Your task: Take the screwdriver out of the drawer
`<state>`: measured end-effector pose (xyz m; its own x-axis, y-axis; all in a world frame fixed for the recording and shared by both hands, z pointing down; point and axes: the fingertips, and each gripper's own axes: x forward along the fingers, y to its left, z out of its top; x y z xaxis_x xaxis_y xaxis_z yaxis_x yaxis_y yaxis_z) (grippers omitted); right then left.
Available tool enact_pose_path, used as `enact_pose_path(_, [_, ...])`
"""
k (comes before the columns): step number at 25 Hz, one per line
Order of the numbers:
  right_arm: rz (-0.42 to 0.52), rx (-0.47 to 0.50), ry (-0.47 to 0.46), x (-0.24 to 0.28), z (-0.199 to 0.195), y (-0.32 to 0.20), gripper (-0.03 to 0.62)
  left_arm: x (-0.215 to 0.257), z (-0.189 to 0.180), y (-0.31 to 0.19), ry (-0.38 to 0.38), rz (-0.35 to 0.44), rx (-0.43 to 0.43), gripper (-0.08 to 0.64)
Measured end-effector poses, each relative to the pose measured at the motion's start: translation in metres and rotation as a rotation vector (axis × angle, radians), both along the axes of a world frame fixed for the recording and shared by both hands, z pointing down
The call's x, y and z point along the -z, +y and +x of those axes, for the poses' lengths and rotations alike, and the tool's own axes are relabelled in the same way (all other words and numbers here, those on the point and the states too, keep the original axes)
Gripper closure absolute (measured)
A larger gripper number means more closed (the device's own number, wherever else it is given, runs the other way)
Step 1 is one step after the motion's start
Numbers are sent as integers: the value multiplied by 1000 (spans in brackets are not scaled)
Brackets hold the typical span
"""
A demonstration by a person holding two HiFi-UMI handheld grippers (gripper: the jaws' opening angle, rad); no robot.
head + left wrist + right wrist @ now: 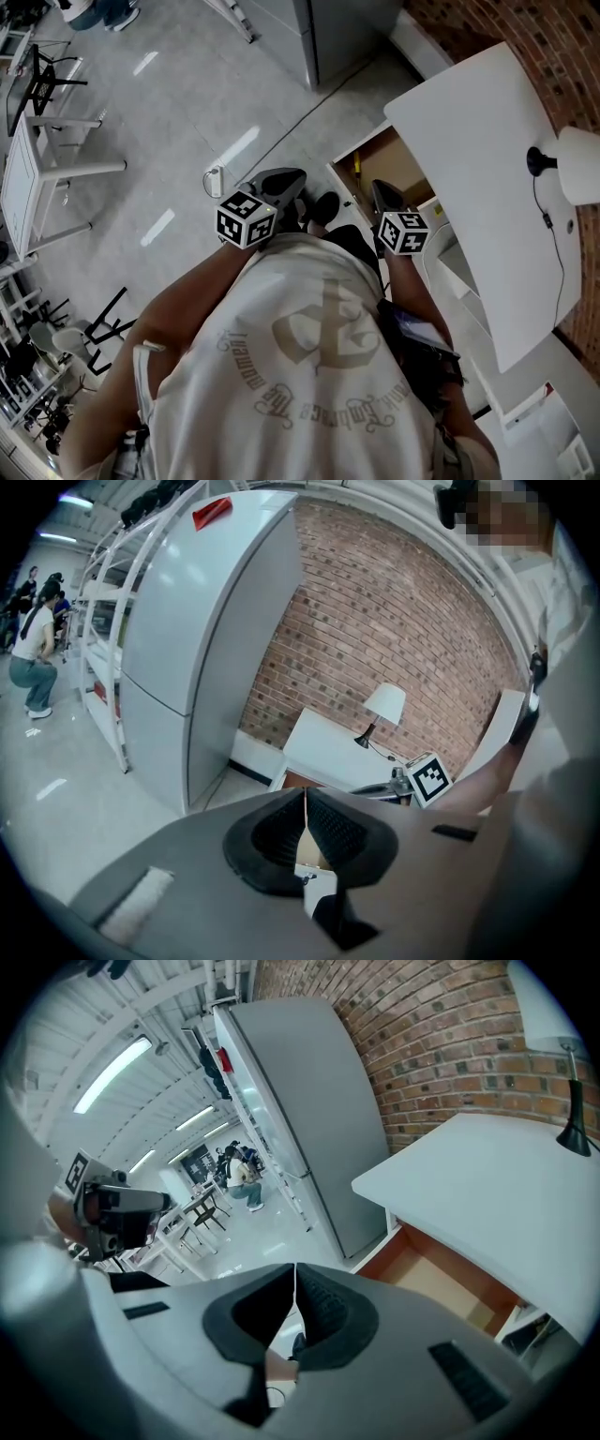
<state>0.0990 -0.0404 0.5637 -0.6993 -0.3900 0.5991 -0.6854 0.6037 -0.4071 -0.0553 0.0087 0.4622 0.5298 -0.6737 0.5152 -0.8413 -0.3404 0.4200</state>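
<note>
The drawer is largely hidden under the white desktop, and the yellow item at its edge cannot be identified.

The head camera is looking steeply down over the person's shirt; the left gripper and right gripper cameras are facing along their jaws, sharing drawer, tabletop, lamp.

gothic lettering curves across the person's shirt, too warped to read; nothing else legible.
</note>
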Motion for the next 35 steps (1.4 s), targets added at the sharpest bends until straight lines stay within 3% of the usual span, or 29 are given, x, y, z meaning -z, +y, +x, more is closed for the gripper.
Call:
enact_pose_path(14, [-22,63,82,-35,-19,-14,583,-24,-6,1,18,-31,37,548])
enact_pose_path(21, [-83,13,135,-68,-9,-17,575,-36,-6,7,35,-50,70,548])
enact_pose_path(23, [-111,-14,150,-80,-4,-17,516,-41,-5,10,42,-60,79,548])
enact_pose_path(35, [-211,-32,196,-136,0,-23,531,-67,3,20,45,-100,64,548])
